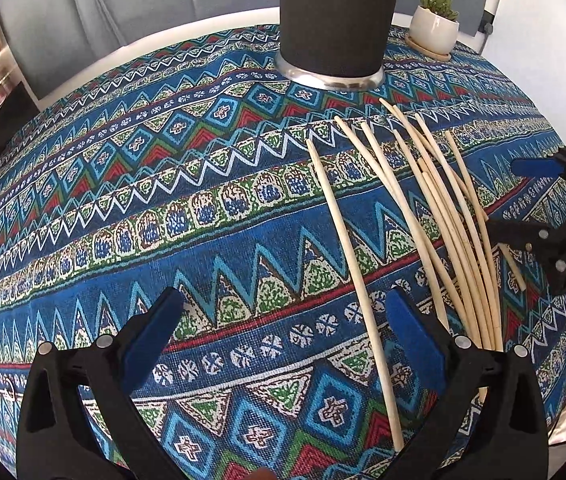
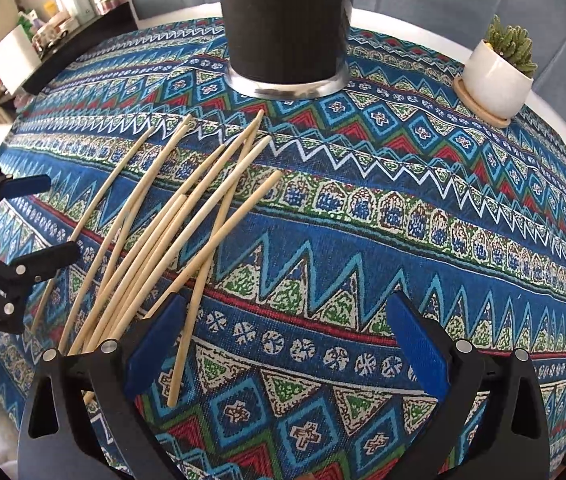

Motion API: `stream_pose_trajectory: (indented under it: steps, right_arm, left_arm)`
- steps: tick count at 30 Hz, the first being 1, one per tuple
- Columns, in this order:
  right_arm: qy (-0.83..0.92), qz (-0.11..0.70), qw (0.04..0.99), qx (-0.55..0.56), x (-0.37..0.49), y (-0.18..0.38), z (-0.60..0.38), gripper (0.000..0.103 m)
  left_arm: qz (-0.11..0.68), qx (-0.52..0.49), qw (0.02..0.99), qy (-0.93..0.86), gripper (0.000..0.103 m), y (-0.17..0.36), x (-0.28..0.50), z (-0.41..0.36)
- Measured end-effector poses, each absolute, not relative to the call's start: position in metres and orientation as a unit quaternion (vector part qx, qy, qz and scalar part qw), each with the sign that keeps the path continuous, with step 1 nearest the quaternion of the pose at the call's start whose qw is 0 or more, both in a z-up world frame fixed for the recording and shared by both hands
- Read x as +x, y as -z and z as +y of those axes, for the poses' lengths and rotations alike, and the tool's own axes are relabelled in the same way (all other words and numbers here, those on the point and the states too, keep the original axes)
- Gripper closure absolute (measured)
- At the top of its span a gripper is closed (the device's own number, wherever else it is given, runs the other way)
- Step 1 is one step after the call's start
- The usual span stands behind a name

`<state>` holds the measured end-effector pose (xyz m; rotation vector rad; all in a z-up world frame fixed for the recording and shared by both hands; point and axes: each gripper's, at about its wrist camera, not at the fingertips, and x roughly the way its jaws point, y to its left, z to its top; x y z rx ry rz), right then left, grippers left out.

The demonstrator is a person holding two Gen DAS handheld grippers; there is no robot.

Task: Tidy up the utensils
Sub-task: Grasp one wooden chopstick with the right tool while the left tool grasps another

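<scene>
The left gripper hangs above the patterned tablecloth with its jaws spread wide and nothing between them; the right gripper is likewise splayed and empty. Between the two lies a loose pile of wooden chopsticks, flat on the cloth and crossing one another in a rough fan. From the left gripper they lie to the right, one stray stick running just past its right finger; from the right gripper they lie to the left, several thick ends reaching under and beside its left finger. Their long axes run roughly from the near edge of the table toward the far edge, tips pointing at the black cup that stands upright near the far edge. The cup looks like the holder meant for them. The right gripper seems the nearer, its left finger already touching or almost over the pile.

A small potted succulent sits on a saucer at the far right corner. Beyond the table hang grey curtains, with cluttered shelves to the left
</scene>
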<state>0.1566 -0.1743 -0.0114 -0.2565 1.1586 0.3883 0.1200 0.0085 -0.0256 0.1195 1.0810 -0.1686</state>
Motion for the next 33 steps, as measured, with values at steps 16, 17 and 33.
stream_pose_trajectory:
  steps: [16,17,33]
  right_arm:
    - [-0.196,0.574,0.783,-0.139,0.21,0.015,-0.146,0.007]
    - [-0.199,0.571,0.784,-0.142,0.213,0.015,-0.145,0.008]
    - [-0.249,0.533,0.807,-0.064,0.193,0.004,-0.217,0.098]
  left_arm:
    - [0.492,0.097,0.851,0.156,0.005,0.025,0.132,0.022]
    - [0.49,0.099,0.851,0.159,0.006,0.025,0.132,0.022]
    - [0.497,0.049,0.852,0.157,0.097,0.018,0.118,0.08]
